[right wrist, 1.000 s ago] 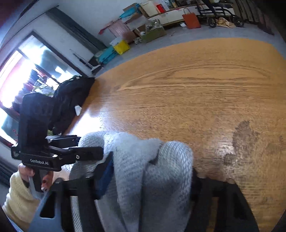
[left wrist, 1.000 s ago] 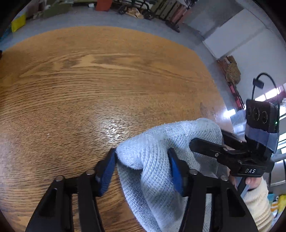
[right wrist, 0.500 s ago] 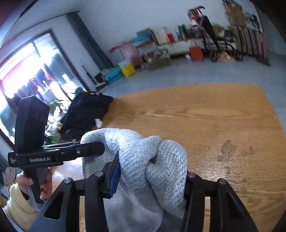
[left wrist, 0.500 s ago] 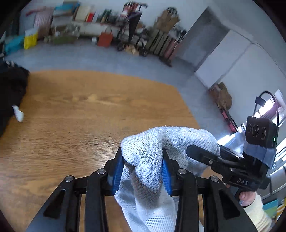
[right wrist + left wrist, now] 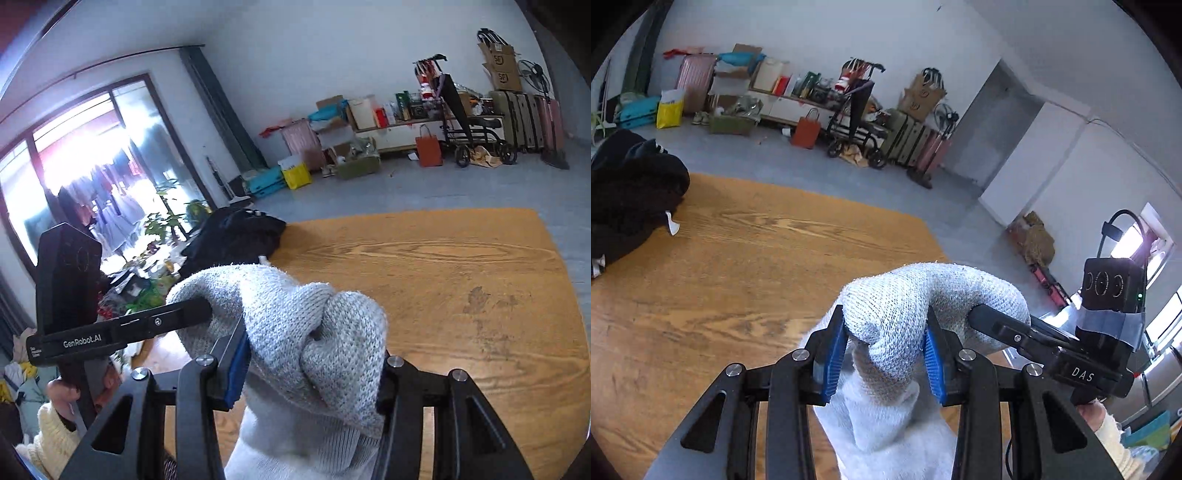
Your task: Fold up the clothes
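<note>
I am clamping the knit (image 5: pixel 897 314) in both my left gripper (image 5: pixel 886 347) and right gripper (image 5: pixel 310 354), bare table (image 5: pixel 738 266) spreading ahead.

Handheld gripper hardware, both units

Left gripper (image 5: pixel 886 347) and right gripper (image 5: pixel 310 365) had black linkages, silver screws, blue pads (image 5: pixel 833 354); cream knit sleeves (image 5: pixel 44 432) were worn.
</note>
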The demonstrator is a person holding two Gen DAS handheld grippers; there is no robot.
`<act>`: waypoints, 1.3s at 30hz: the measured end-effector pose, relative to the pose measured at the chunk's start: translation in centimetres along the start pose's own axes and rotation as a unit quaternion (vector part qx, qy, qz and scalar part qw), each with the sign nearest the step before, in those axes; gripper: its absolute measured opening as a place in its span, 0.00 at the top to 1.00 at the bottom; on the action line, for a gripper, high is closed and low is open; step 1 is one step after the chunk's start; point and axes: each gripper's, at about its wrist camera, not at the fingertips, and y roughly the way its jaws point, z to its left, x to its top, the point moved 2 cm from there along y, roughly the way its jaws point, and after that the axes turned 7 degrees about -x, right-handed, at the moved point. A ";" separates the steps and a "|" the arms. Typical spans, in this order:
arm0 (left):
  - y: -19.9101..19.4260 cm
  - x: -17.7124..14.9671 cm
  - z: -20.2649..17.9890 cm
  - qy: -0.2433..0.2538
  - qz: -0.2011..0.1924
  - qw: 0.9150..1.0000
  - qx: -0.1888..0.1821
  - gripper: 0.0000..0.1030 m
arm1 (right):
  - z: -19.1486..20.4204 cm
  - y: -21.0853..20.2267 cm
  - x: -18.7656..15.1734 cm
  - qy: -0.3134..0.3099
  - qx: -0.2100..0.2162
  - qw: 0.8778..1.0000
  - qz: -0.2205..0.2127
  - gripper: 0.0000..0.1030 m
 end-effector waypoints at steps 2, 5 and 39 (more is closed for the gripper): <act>-0.9 -1.1 -0.4 0.006 -0.005 1.000 -0.005 0.62 | 0.3 -1.1 -1.1 -0.003 0.006 1.000 -0.003 0.50; -1.1 -2.2 -0.4 -0.002 -0.011 1.000 -0.010 0.62 | 0.7 -2.3 -2.7 -0.003 0.011 1.000 -0.005 0.50; 6.9 12.4 10.0 -0.103 0.018 0.994 -0.008 0.64 | -2.7 11.4 12.0 0.002 -0.038 0.999 -0.011 0.56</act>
